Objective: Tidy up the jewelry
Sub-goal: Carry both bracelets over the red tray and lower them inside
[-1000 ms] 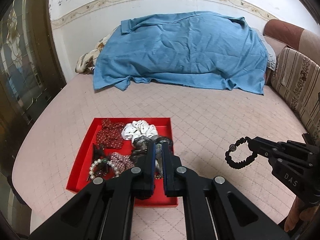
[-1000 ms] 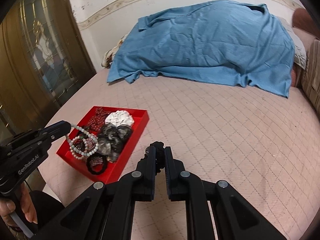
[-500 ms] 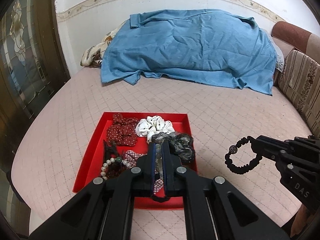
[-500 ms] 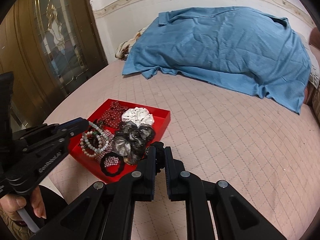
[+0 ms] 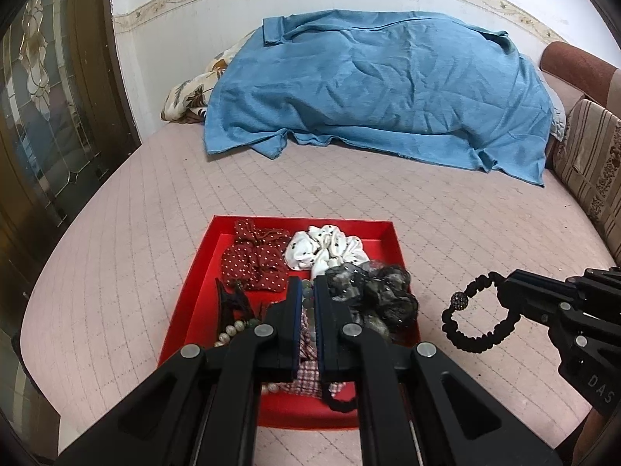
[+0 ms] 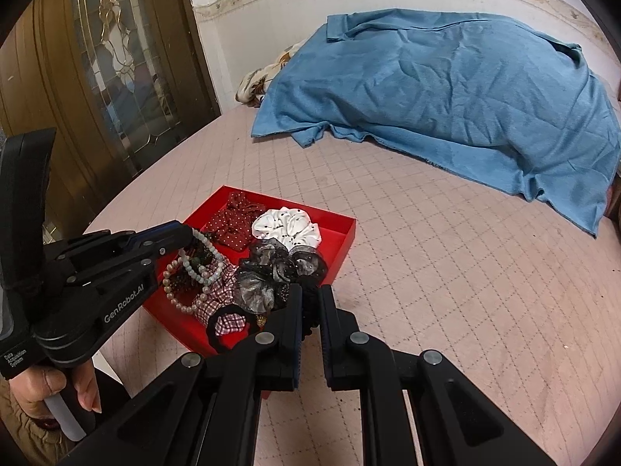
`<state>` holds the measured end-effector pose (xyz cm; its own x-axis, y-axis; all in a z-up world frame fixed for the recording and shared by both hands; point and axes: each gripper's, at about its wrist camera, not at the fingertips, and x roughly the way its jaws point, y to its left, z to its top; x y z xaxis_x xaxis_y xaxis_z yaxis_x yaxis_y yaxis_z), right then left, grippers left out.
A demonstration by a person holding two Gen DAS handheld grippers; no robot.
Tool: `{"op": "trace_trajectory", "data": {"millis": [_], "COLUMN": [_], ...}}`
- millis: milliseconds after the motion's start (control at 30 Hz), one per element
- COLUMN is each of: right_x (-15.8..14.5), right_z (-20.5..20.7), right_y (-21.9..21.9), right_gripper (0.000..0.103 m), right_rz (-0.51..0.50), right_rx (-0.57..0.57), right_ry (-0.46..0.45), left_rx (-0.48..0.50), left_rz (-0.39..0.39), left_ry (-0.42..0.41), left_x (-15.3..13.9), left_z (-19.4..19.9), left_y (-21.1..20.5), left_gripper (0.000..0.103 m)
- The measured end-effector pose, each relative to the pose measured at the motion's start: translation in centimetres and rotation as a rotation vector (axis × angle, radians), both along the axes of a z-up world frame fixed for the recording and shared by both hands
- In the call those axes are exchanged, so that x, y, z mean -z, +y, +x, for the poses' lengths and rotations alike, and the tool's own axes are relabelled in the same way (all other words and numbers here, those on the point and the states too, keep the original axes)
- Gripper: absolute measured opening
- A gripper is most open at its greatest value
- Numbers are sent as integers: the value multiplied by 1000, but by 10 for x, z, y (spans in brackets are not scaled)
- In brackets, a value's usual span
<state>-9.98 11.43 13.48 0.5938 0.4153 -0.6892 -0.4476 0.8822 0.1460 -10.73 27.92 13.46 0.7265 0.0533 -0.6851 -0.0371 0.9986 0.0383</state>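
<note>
A red tray (image 5: 302, 220) lies on the pink quilted bed and holds scrunchies, a pearl bracelet (image 6: 170, 291) and a dark hair clip. My left gripper (image 5: 308, 283) hangs over the tray's near half, shut on a pale green bead bracelet (image 5: 309, 299). In the right wrist view that bead bracelet (image 6: 205, 268) dangles in loops from the left gripper (image 6: 186, 229). My right gripper (image 6: 310, 291) is shut on a black braided bracelet (image 6: 310, 312), just past the tray's (image 6: 349, 240) near right corner. In the left wrist view the black bracelet (image 5: 462, 301) hangs from the right gripper (image 5: 508, 287), right of the tray.
A blue blanket (image 5: 372, 89) covers a heap at the back of the bed. A striped cushion (image 5: 590, 163) stands at the right, a glazed wooden door (image 6: 97, 77) at the left. A hand (image 6: 58, 388) grips the left tool's handle. Bare quilt spreads right of the tray.
Both grippers have moved left toward the tray, each with its bracelet. The left one now hangs over the tray; the right one has come to the tray's near corner.
</note>
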Motion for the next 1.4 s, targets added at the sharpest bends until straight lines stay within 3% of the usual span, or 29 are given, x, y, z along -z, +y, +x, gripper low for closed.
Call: {"op": "trace_trajectory", "data": {"millis": [267,500,667,1000,1400], "right_x": [2,6,12,24,52], "right_z": [18,37,52,74,106], "right_y": [17,34,47,73,92], "right_gripper": [9,9,9,9,10], "right_rz": [16,15,34,36,-1], "right_rx": [-14,-26,-37,-52,-25], "right_ry": [33,54,88,135,222], "left_rx": [-33,-50,-97,-192,-188], "left_rz": [-33,-189,-236,-125,-55], "left_ry": [10,23,30,67,84], "left_x": [7,19,27,48,59], "left_z": [16,28,37,51,54], "left_y": [22,54,73,85,83], "left_gripper": [6,6,6,6,6]}}
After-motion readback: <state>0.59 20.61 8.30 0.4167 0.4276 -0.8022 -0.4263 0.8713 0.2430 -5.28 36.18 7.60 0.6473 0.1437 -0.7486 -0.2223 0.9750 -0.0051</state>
